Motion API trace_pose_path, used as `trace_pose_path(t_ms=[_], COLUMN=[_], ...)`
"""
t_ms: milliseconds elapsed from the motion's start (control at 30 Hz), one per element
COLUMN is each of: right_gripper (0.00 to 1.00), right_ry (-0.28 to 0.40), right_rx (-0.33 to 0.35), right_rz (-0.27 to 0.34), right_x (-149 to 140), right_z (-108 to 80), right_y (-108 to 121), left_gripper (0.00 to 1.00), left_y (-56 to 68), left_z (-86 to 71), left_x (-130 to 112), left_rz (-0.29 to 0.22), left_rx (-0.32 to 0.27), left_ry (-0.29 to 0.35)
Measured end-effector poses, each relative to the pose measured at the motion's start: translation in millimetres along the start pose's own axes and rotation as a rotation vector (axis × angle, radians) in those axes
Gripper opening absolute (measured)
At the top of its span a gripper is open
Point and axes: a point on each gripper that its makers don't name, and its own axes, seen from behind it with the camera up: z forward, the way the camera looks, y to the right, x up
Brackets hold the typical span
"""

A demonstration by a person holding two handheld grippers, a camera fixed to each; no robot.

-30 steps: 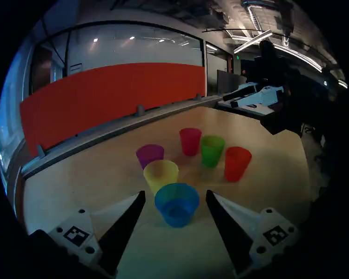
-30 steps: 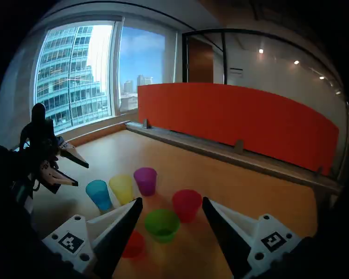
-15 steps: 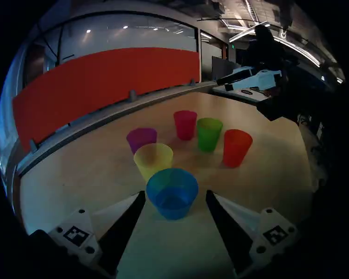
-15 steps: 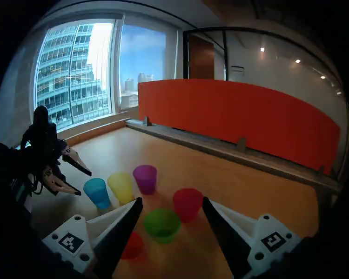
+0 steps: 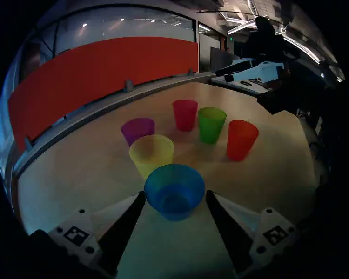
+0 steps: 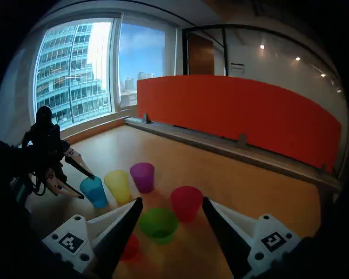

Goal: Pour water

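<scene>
Pouring has not begun: left gripper (image 5: 174, 192) stands open astride the near blue cup (image 5: 174, 200), not yet clamped, and right gripper (image 6: 171, 199), also open and empty, hovers by the green cup (image 6: 158, 225), so grasping, lifting and tipping all remain.

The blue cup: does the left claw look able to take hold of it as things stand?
Probably yes. The left claw is open, and the blue cup stands right at the gap between its fingertips, with nothing in between. The yellow cup close behind may leave little room beyond.
</scene>
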Motion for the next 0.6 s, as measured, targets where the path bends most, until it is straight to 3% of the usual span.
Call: trace_pose_path(t_ms=[600], right_gripper=[0.99], right_ry=[-0.011], right_rx=[0.003], right_rz=[0.017], right_x=[-8.0], right_z=[7.2], right_y=[6.7], left_gripper=[0.97], left_y=[-5.0], left_z=[21.5], left_x=[-1.5], left_rz=[0.021], left_rx=[0.002], left_ry=[-0.03])
